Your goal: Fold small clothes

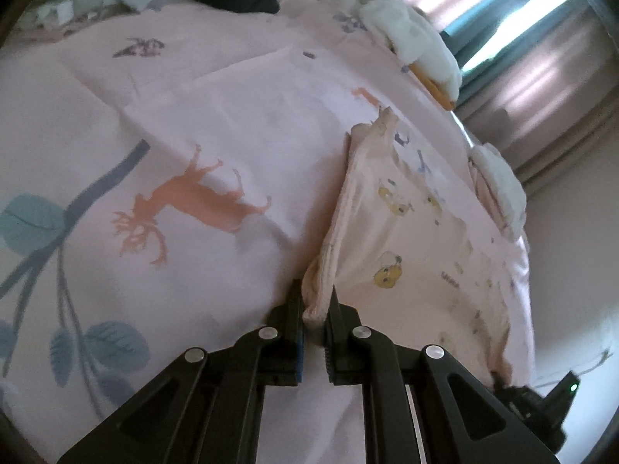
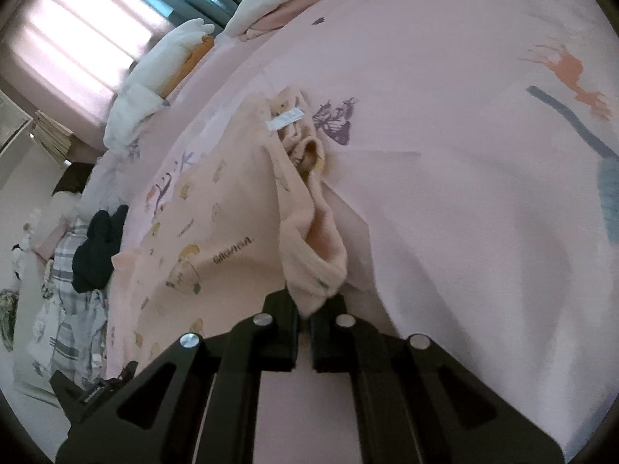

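A small pale peach garment [image 1: 406, 224] with yellow cartoon prints lies on the pink printed bedsheet [image 1: 193, 135]. My left gripper [image 1: 315, 301] is shut on its ribbed edge, which rises bunched between the black fingers. In the right wrist view the same peach garment [image 2: 216, 232] spreads to the left, with a white label near its far end. My right gripper [image 2: 309, 305] is shut on a folded corner of the cloth. The other gripper shows at the lower edge of each view.
White plush items [image 1: 418, 42] and a small folded pile [image 1: 499, 189] sit along the bed's far edge by the curtained window. Dark clothing [image 2: 98, 247] and a plaid cloth [image 2: 69, 309] lie at the bed's other side. The bedsheet [image 2: 464, 154] stretches wide to the right.
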